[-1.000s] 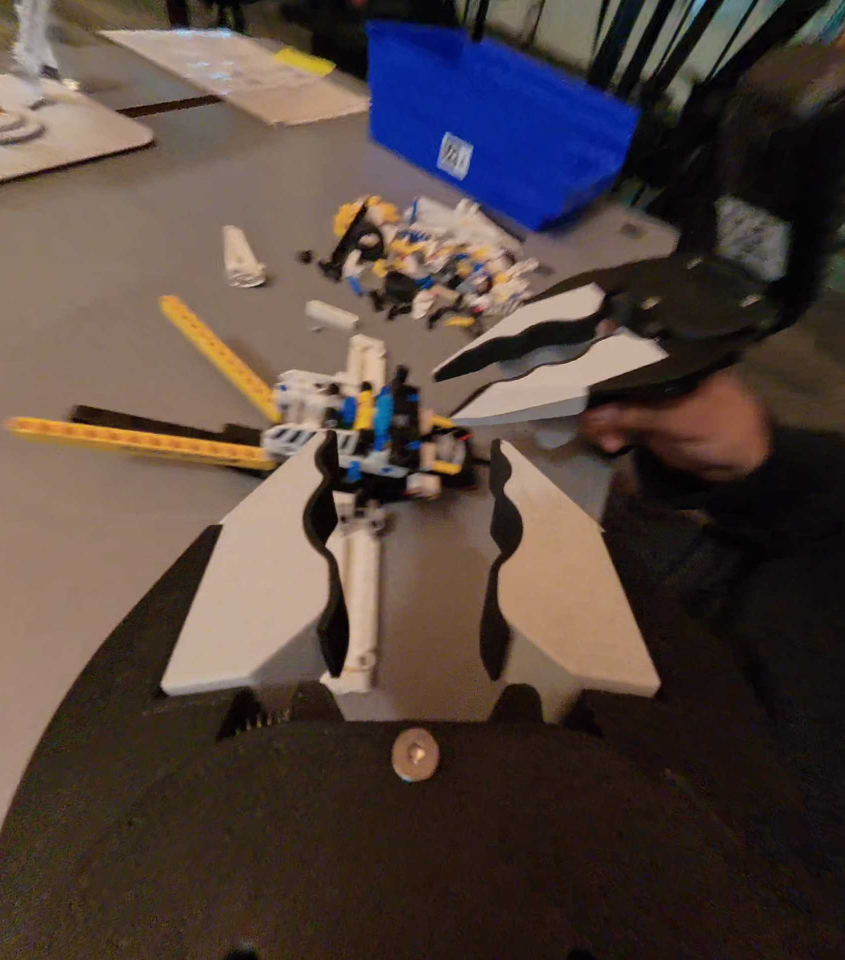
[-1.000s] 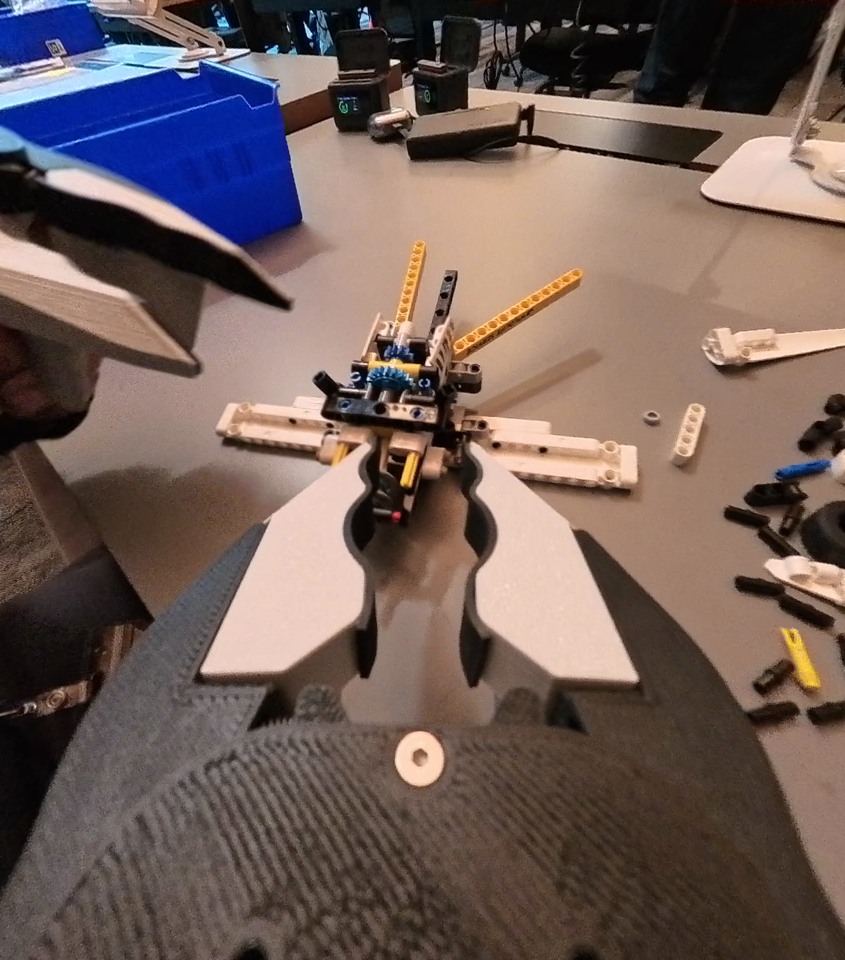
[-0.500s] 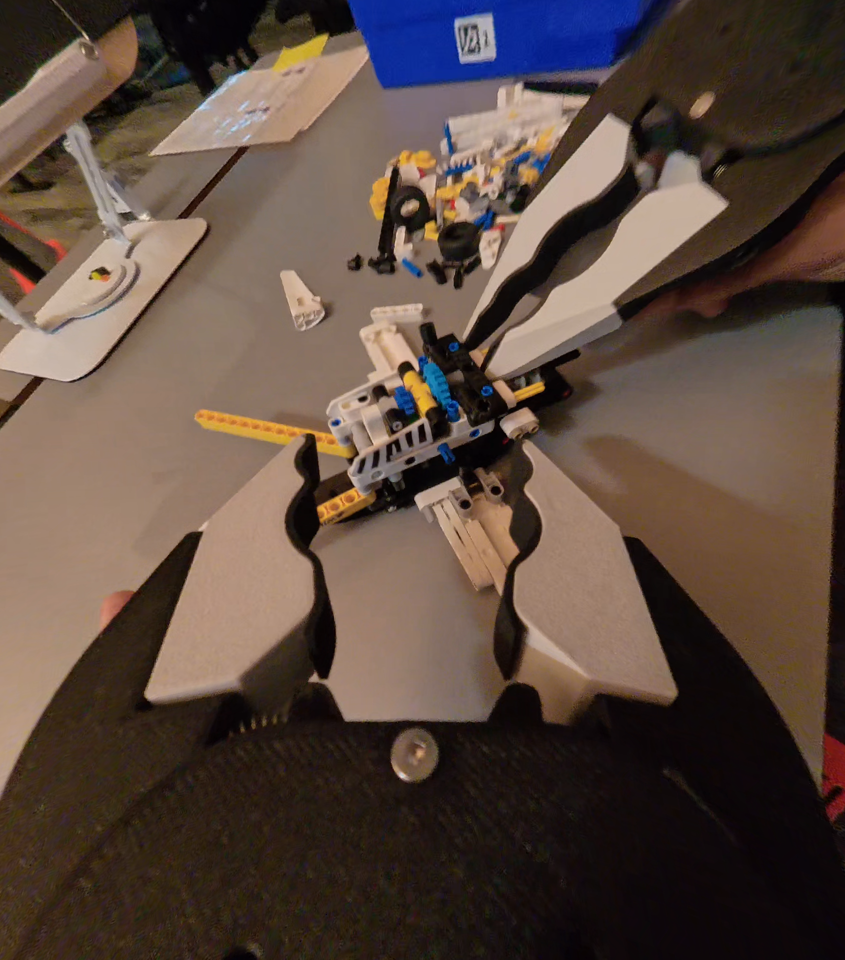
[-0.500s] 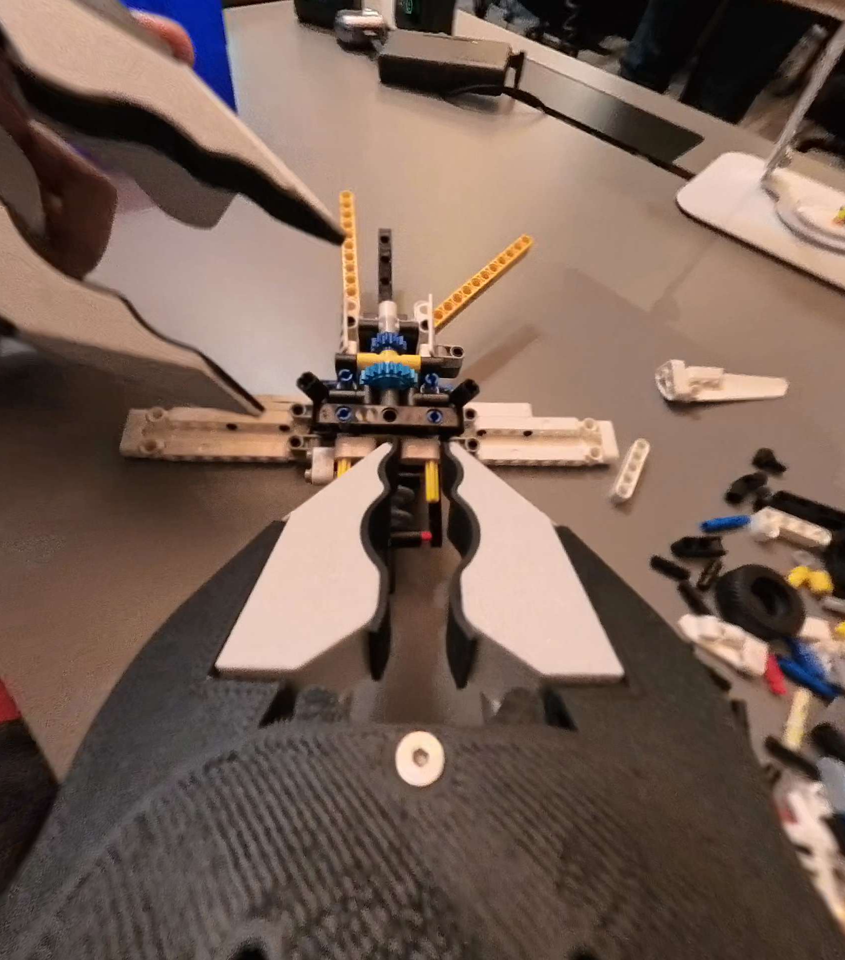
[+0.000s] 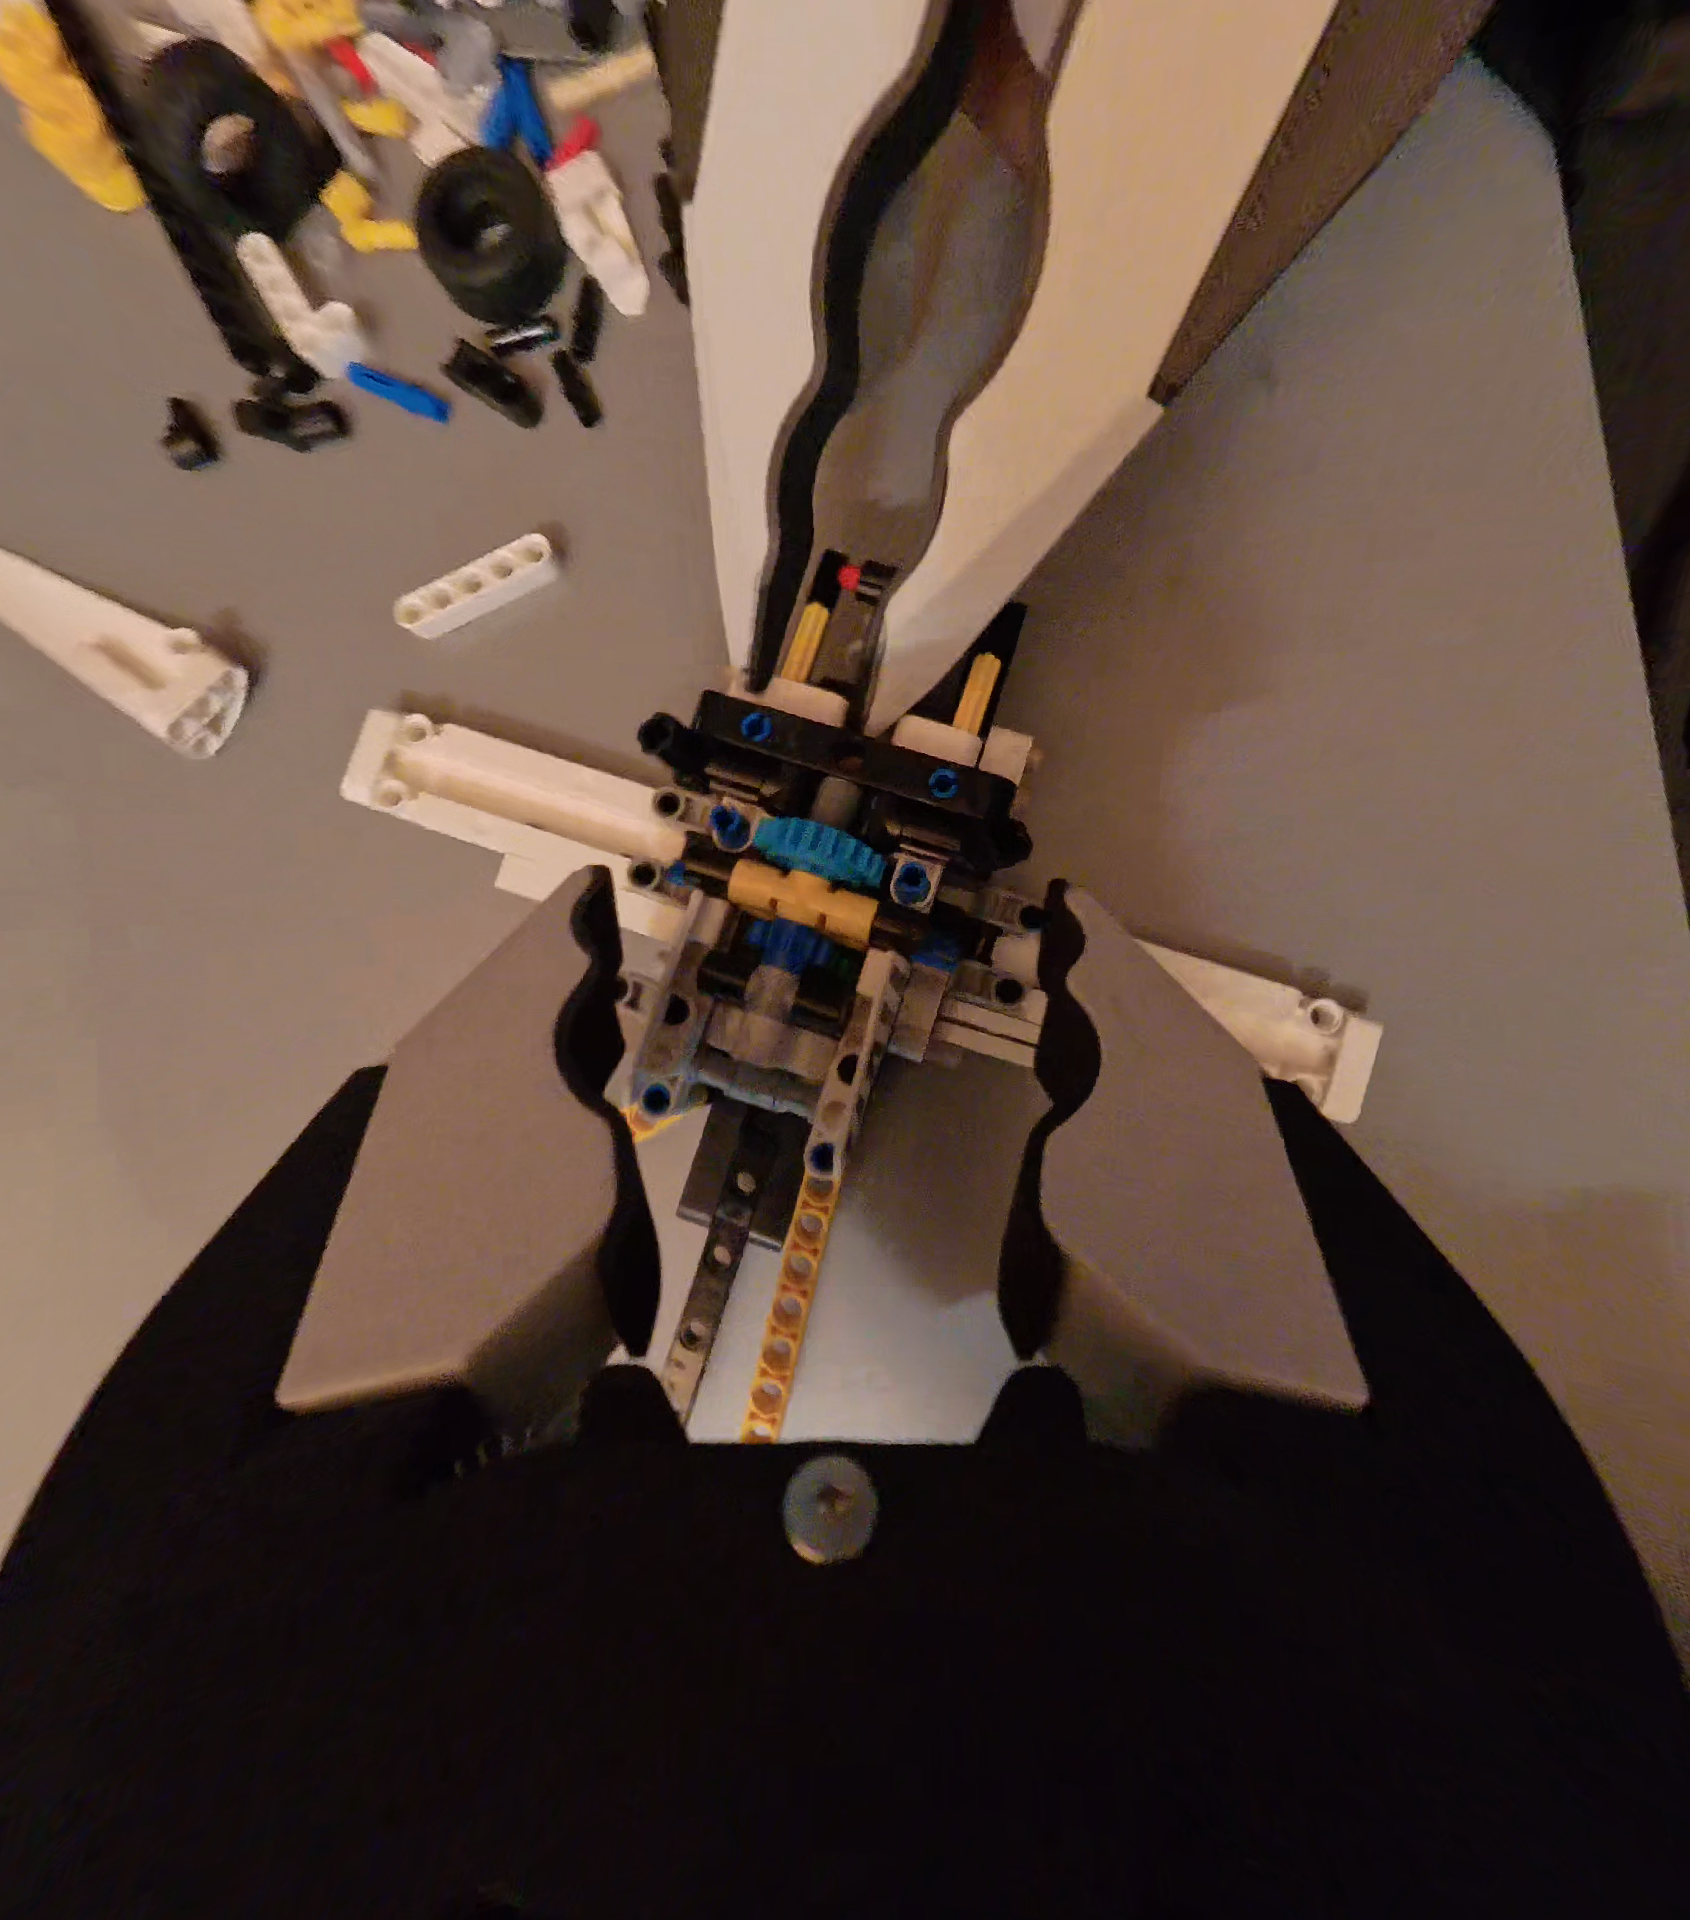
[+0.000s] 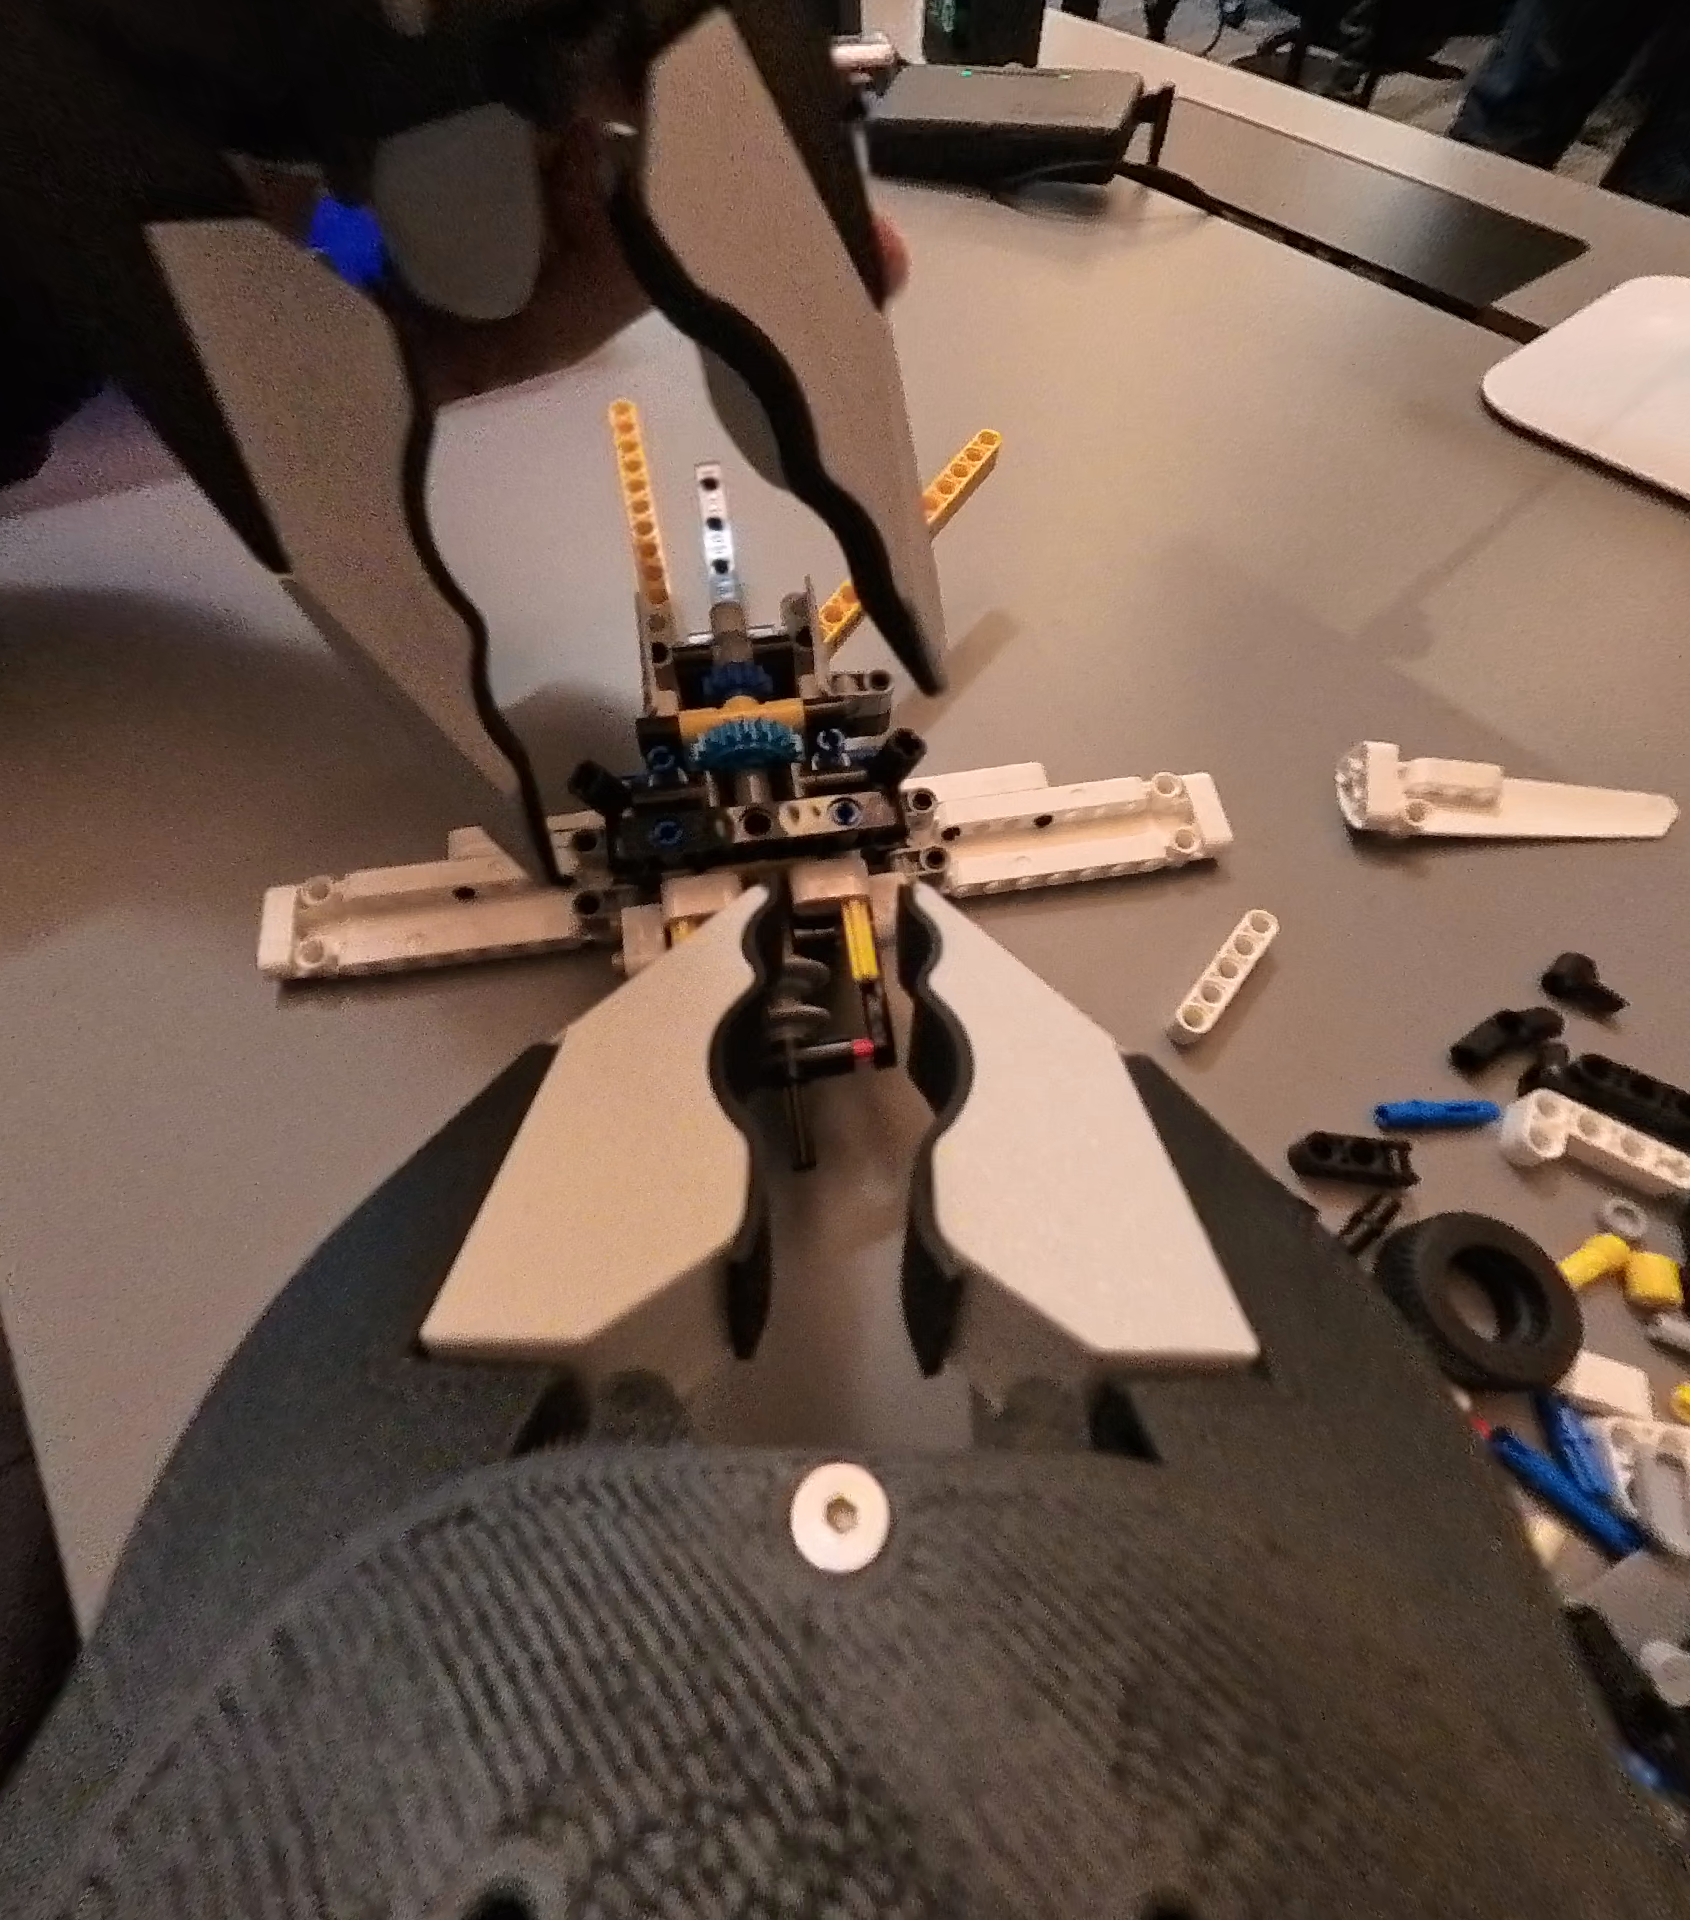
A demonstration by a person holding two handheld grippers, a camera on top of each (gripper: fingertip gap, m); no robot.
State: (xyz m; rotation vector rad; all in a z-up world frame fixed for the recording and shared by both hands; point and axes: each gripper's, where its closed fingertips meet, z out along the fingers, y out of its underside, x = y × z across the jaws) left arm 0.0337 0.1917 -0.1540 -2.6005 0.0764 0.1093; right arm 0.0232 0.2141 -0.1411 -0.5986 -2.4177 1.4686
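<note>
I am straddling the brick model (image 5: 810,914) on the grey table (image 5: 1340,727) with my left gripper (image 5: 825,914) spread wide, not touching; my right gripper (image 6: 830,914) is pinching its near end, so I'd squeeze evenly.

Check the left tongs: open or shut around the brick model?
Open. The left tongs straddle the brick model, with gaps visible between both fingers and its sides.
</note>
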